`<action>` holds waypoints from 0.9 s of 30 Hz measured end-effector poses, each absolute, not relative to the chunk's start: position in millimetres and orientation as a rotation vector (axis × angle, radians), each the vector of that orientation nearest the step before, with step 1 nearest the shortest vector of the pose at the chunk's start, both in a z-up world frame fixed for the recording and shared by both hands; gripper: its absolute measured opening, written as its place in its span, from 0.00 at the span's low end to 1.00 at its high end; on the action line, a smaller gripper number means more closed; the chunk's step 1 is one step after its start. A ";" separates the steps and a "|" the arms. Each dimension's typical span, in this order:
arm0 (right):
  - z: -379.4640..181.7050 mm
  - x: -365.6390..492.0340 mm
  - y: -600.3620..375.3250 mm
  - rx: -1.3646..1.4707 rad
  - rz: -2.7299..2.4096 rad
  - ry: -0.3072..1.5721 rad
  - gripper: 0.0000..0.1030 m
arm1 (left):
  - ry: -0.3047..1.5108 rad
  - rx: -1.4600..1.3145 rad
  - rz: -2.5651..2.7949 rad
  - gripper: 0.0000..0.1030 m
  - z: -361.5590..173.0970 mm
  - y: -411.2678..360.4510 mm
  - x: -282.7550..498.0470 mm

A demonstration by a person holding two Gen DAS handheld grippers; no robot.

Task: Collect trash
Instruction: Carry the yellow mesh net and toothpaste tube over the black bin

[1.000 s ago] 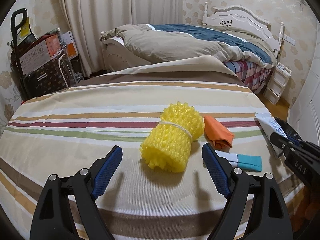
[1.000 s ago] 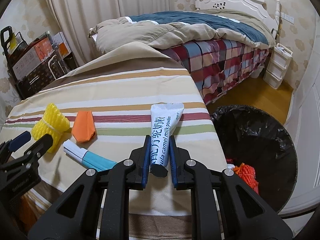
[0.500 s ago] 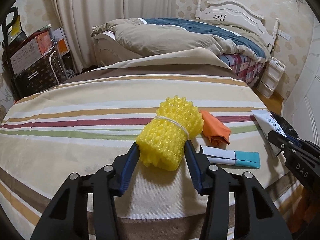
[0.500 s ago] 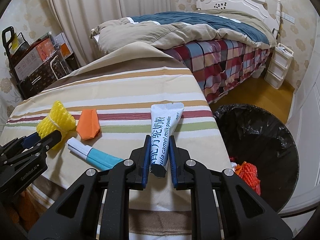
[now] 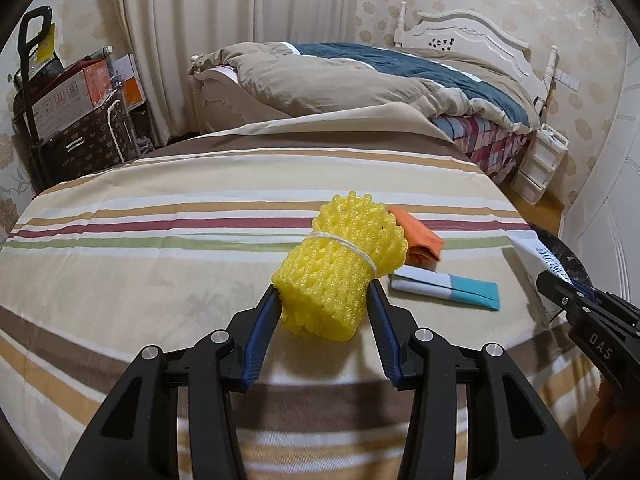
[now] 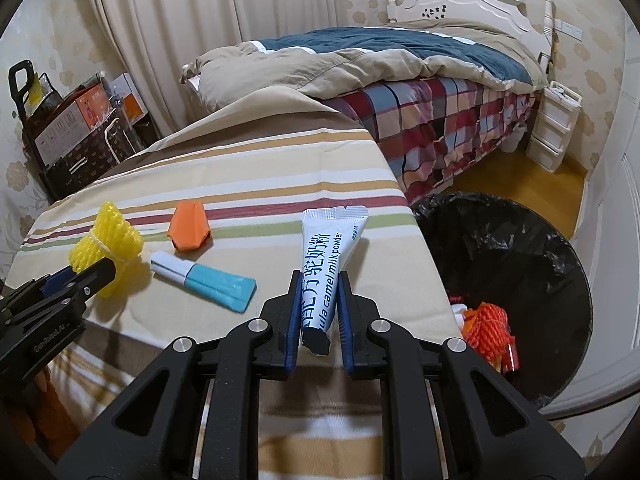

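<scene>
A yellow foam net [image 5: 344, 264] tied with a rubber band sits between the blue pads of my left gripper [image 5: 323, 290], which is shut on its near end just over the striped tablecloth [image 5: 160, 264]. The right wrist view shows the same net [image 6: 106, 236] at the left with the left gripper [image 6: 92, 276] on it. My right gripper [image 6: 319, 278] is shut on a white milk powder sachet [image 6: 330, 248], held upright near the table's right edge. An orange folded paper [image 6: 189, 228] and a white and teal wrapper [image 6: 204, 280] lie on the cloth between the two.
A bin with a black liner [image 6: 520, 248] stands on the floor right of the table, with an orange net [image 6: 486, 326] inside. A bed [image 6: 400, 80] lies behind, white drawers [image 6: 554, 128] by the wall, and boxes on a cart [image 5: 68, 120] at the far left.
My left gripper went from wide open in front of the yellow net to closed around it, and drew slightly nearer. The right gripper kept still with the sachet.
</scene>
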State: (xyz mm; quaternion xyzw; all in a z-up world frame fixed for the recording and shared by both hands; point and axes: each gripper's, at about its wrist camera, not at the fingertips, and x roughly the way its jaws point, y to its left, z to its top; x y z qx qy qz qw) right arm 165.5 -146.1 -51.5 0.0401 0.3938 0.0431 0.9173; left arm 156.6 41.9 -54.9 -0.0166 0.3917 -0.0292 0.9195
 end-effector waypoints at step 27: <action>-33.8 101.3 -233.7 0.168 -0.043 0.724 0.15 | 0.774 -0.001 -0.224 0.45 -36.3 -57.5 119.0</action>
